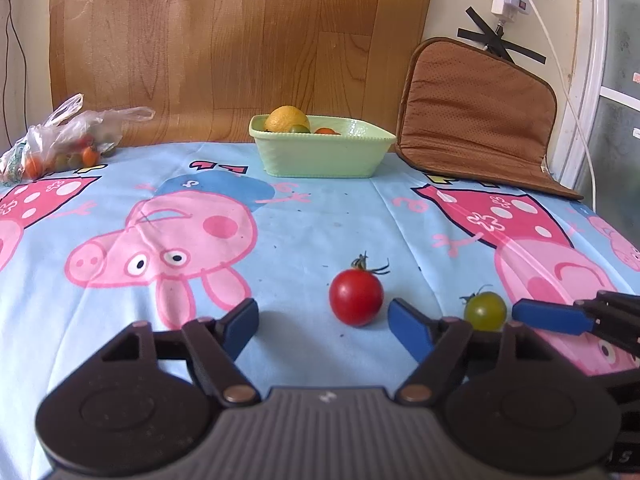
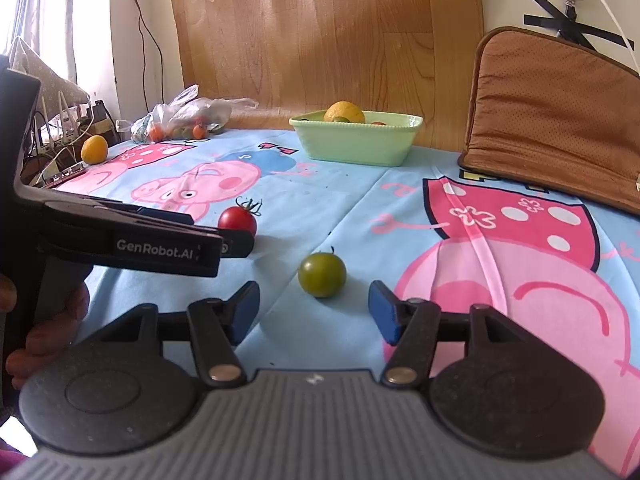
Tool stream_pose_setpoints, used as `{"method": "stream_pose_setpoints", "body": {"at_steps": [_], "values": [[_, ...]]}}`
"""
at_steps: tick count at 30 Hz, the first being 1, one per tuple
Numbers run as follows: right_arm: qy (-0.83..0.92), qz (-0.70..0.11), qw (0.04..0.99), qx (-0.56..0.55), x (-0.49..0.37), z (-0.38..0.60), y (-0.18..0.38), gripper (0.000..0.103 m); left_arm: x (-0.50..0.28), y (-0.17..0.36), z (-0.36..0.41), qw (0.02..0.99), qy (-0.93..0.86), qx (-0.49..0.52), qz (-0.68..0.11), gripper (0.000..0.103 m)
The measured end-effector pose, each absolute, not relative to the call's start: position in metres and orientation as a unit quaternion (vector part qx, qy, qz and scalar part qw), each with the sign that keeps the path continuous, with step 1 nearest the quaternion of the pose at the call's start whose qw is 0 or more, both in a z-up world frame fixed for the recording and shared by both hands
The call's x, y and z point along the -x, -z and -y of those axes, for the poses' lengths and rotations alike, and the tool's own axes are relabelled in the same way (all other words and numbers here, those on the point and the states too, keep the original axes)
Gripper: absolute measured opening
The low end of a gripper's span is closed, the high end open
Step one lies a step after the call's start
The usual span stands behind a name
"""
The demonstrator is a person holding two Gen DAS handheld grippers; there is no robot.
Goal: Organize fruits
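Left tool [image 1: 322,326] open, empty; red tomato [image 1: 355,297] just ahead, toward its right pad. Right tool [image 2: 314,308] open, empty; green tomato [image 2: 321,274] just ahead, centred. Bowl [image 1: 320,156] far back on table.

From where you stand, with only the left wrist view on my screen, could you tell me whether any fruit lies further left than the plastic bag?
Observer: Yes, a yellow citrus fruit sits alone on the cloth left of the plastic bag.
Operator: Thank you. Is the right gripper closed on the green tomato?
Observer: No, the right gripper is open, and the green tomato lies free just ahead of the gap between its blue pads.
Operator: Can you see what holds my left gripper?
Observer: A person's hand grips its handle at the lower left edge.
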State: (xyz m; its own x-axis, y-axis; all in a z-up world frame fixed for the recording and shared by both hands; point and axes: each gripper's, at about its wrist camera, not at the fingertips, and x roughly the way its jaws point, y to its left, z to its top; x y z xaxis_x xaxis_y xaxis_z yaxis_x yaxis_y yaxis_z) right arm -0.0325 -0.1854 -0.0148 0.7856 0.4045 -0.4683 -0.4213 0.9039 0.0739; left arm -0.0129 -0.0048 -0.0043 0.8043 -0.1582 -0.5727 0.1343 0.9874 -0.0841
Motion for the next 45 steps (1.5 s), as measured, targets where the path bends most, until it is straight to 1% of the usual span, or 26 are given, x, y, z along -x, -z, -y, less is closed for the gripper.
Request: {"method": "stream_pose_setpoints", "body": {"at_steps": [3,8,10,13,45], "values": [[-0.217,-0.238,0.947,0.013,0.0341,0.1869,0.0143,0.064,0.0138,0.004,0.0037,0.951,0.074,0.022,-0.301,0.078],[-0.212,-0.234,0.949,0.008,0.0355,0.1888,0.0135,0.066,0.0154,0.0039,0.0022,0.952,0.07,0.024,-0.296,0.079],[-0.211,-0.233,0.949,0.003,0.0358,0.1899,0.0134,0.07,0.0153,0.004,0.0031,0.952,0.067,0.022,-0.296,0.079],[-0.21,-0.235,0.949,-0.003,0.0357,0.1907,0.0132,0.073,0.0144,0.0043,0.0034,0.952,0.066,0.019,-0.298,0.079],[-0.215,-0.236,0.948,-0.017,0.0342,0.1942,0.0122,0.073,0.0138,0.003,0.0042,0.953,0.069,0.011,-0.297,0.079]]}}
